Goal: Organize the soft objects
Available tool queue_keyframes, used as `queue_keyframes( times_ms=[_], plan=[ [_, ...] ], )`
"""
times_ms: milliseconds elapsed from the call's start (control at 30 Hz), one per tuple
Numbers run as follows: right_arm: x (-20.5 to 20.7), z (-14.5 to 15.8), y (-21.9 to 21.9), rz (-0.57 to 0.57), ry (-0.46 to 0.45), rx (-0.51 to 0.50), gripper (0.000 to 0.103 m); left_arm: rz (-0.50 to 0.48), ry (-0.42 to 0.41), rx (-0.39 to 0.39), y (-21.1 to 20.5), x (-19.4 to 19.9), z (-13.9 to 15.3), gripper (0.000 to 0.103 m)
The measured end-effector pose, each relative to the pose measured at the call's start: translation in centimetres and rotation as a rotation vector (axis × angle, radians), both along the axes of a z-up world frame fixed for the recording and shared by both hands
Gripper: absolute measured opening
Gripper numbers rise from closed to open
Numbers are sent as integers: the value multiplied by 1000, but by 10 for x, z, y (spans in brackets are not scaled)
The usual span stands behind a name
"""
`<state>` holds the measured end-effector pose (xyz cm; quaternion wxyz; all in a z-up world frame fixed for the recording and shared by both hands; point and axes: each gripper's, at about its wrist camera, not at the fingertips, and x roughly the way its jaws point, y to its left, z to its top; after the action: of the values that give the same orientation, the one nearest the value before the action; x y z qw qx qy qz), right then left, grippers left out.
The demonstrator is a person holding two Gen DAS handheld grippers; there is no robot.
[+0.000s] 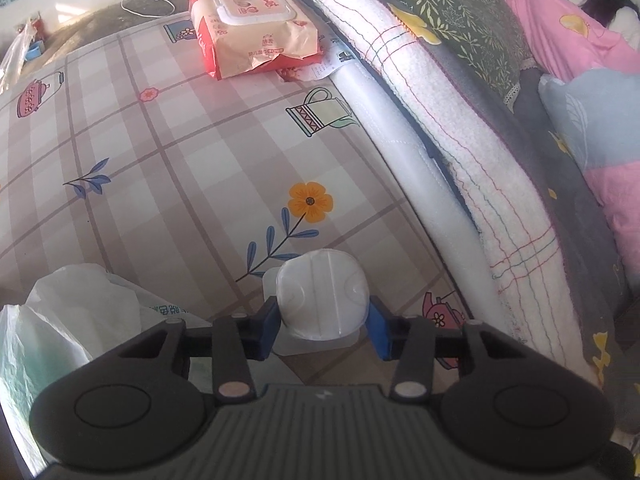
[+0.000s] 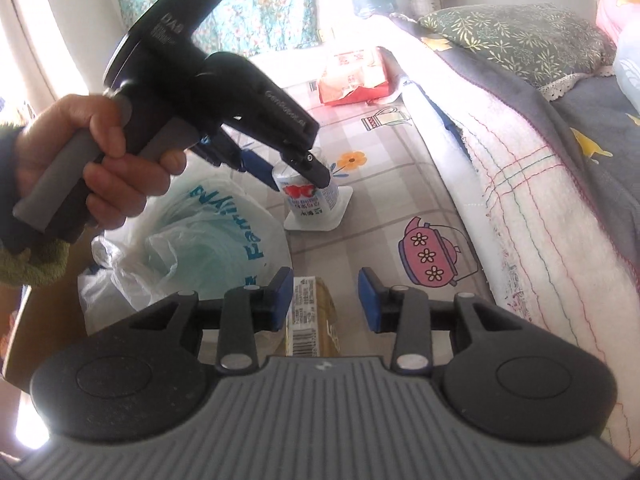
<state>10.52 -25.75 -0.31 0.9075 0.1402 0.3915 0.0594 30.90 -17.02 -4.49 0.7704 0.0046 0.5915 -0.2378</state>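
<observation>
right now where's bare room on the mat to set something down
Most room: the checked mat between the wipes pack and the small white bottle. A narrower strip runs by the bed edge. Crowded near the bottle: plastic bag, left gripper, right gripper over a packet.

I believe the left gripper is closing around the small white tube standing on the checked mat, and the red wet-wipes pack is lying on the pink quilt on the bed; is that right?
Not quite. The left gripper does straddle the small white tube, but the red wet-wipes pack lies on the checked mat beside the bed, not on the pink quilt. The left wrist view shows it.
</observation>
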Motion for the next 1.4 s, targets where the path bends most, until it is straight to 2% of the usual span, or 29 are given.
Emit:
queue_keyframes(
  times_ms=[67, 200, 300, 400, 500, 667, 867, 1133, 1300, 1400],
  plan=[
    [0, 3, -16, -45, -14, 105, 43, 28, 17, -70, 9, 0, 7, 47],
    [5, 4, -54, -128, -24, 394, 48, 75, 11, -214, 32, -9, 35, 47],
    [9, 6, -69, -151, -34, 561, 55, 104, 9, -317, 51, -16, 58, 46],
    [17, 16, -67, -112, -67, 677, 61, 125, -7, -419, 77, -29, 87, 47],
    [20, 29, -55, -26, -117, 753, 71, 143, -35, -486, 103, -46, 111, 47],
    [23, 42, -31, 109, -152, 911, 80, 192, -81, -558, 150, -85, 142, 47],
    [18, 45, 2, 188, -76, 1094, 83, 248, -151, -592, 203, -144, 163, 47],
    [-7, 54, 58, 319, 71, 1218, 87, 354, -245, -662, 267, -228, 173, 47],
    [-25, 44, 97, 371, 168, 1328, 89, 410, -274, -749, 291, -276, 159, 47],
    [-33, 30, 119, 381, 232, 1386, 89, 460, -263, -823, 302, -300, 137, 47]
  ],
)
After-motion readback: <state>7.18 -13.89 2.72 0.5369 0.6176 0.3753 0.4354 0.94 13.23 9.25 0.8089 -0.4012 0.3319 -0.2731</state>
